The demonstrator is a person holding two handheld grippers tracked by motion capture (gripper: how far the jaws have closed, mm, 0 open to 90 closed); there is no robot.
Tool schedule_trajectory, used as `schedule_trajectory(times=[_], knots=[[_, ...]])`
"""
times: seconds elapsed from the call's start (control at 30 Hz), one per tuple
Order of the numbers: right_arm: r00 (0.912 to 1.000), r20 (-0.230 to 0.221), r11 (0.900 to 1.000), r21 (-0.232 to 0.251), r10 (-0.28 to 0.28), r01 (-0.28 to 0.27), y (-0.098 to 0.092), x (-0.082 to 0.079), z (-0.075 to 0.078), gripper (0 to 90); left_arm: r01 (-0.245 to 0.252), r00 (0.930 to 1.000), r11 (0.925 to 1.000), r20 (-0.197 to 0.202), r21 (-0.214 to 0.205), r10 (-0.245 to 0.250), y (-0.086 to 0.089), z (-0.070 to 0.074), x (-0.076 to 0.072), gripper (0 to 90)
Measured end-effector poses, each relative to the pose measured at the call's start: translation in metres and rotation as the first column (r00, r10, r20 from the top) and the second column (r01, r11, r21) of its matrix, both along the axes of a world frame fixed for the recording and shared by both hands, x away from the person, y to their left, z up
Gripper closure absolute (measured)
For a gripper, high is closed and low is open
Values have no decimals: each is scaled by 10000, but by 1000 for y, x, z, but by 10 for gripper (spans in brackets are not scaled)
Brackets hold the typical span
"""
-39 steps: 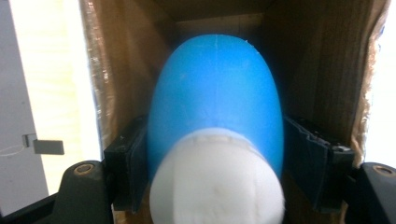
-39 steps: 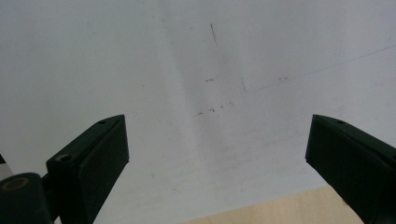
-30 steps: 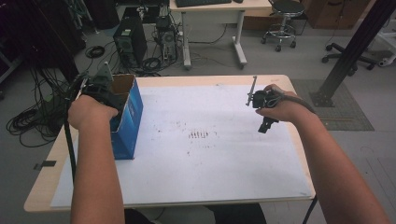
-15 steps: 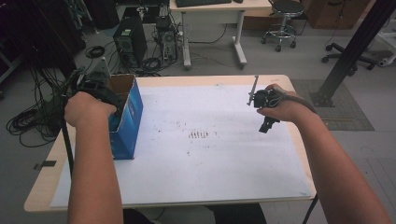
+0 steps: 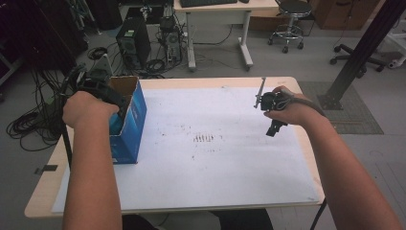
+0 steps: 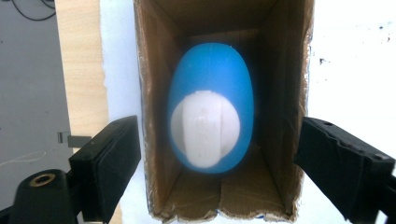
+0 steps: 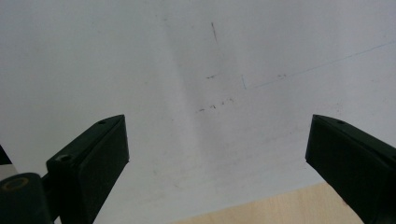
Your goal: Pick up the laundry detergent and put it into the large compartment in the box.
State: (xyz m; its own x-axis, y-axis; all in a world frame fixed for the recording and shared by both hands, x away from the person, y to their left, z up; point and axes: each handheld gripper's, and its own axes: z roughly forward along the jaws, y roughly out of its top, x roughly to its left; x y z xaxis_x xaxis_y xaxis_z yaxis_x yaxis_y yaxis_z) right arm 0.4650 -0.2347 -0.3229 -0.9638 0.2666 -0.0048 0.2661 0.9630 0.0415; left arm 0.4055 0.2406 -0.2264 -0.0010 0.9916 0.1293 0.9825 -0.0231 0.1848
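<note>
Left gripper view shows the blue egg-shaped plastic toy with a white knob (image 6: 211, 109) lying inside the open blue cardboard box (image 6: 154, 140) at twelve o'clock, released from the just-opening left tongs (image 6: 215, 158), so placing looks done; right tongs (image 7: 215, 154) stand wide, empty.

- One blue cardboard box (image 5: 129, 120), open at the top.
- One blue egg-shaped object (image 6: 211, 105) with a white part, lying inside it.
- One white sheet (image 5: 215, 158) on one wooden table (image 5: 43, 196).
- Two grippers: left gripper (image 6: 219, 163), right gripper (image 7: 219, 163).
</note>
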Motion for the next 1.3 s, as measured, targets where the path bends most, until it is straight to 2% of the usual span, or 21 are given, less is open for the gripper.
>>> schedule_trajectory(times=[0.33,0.5,0.67,0.7,0.8,0.83,0.87,0.9,0.93,0.97,1.0,1.07,1.1,1.13,1.17,1.23,1.27,1.3], knots=[[10000,32,10000,-30,-2,2,1,-1,3,60,-9,10000,10000,52,50,9,0,6,-5,110],[10000,43,10000,-32,28,-28,2,-1,3,60,341,9993,9994,141,15,-341,-6,10,-7,51],[10000,30,10000,-50,14,-14,2,-1,3,60,1001,9946,9949,248,133,-1004,-20,15,-7,21],[10000,26,10000,-58,20,-19,3,-1,2,60,1001,9946,9949,248,133,-1004,-20,15,-7,4],[10000,13,9999,-94,-34,34,3,-2,2,60,1661,9855,9861,329,80,-1663,-32,18,-7,3],[10000,15,9999,-91,-45,45,3,-1,2,60,1661,9855,9861,329,80,-1663,-32,18,-7,3],[10000,0,10000,-61,-2,2,3,-1,1,60,1849,9821,9827,333,127,-1852,-38,19,-7,3],[10000,-14,9999,-95,-57,57,3,-1,1,60,2303,9727,9731,274,93,-2305,-47,20,-7,2],[10000,-8,10000,-86,-35,35,3,-1,1,60,2538,9668,9673,297,15,-2537,-52,21,-7,2],[10000,-8,10000,-86,-35,35,3,-1,1,60,2538,9668,9673,297,15,-2537,-52,21,-7,2],[10000,-28,9999,-90,-71,71,3,-1,0,60,2971,9542,9547,428,-171,-2962,-61,23,-7,2],[9999,-64,9998,-128,-138,137,2,-1,0,60,3489,9365,9367,482,-290,-3473,-73,24,-7,2],[9998,-90,9998,-134,-166,165,2,0,-1,60,3777,9256,9253,418,-354,-3762,-81,25,-8,3],[9998,-90,9998,-134,-166,165,2,0,-1,60,3777,9256,9253,418,-354,-3762,-81,25,-8,3],[9997,-115,9997,-158,-212,210,1,0,-1,60,4140,9101,9099,310,-253,-4132,-92,26,-8,3],[9997,-106,9996,-150,-221,220,0,1,-1,60,4553,8901,8903,283,-82,-4549,-104,28,-9,3],[9997,-107,9996,-159,-225,223,0,1,-1,60,4815,8761,8765,287,-30,-4812,-112,29,-9,3],[9997,-107,9996,-159,-225,223,0,1,-1,60,4815,8761,8765,287,-30,-4812,-112,29,-9,3]])
